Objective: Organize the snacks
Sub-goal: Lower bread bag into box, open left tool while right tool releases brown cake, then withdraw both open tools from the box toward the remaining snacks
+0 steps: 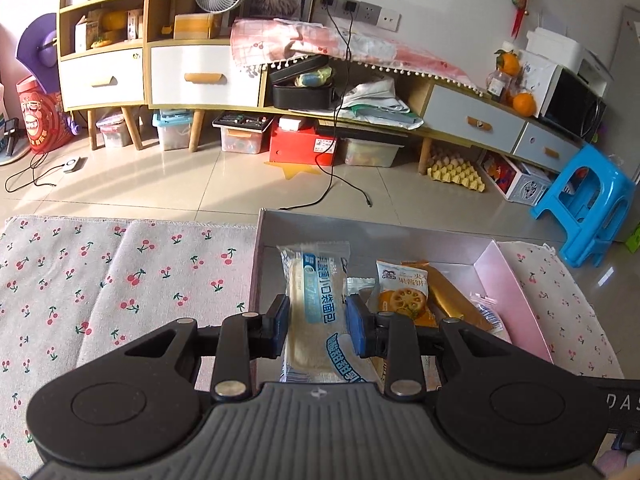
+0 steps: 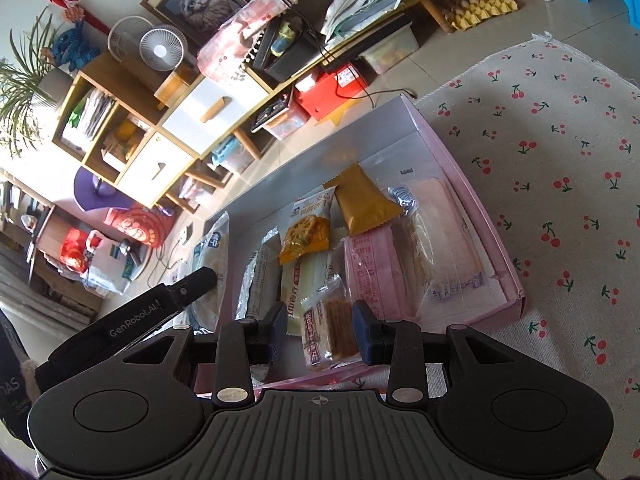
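Over pink box (image 1: 516,300) — left tool (image 1: 318,322) clamping bread packet (image 1: 314,304).

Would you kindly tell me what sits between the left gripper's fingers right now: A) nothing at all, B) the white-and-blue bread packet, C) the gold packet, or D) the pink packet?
B: in the left wrist view the left gripper has its blue pads pressed against both sides of the white-and-blue bread packet, over the box.
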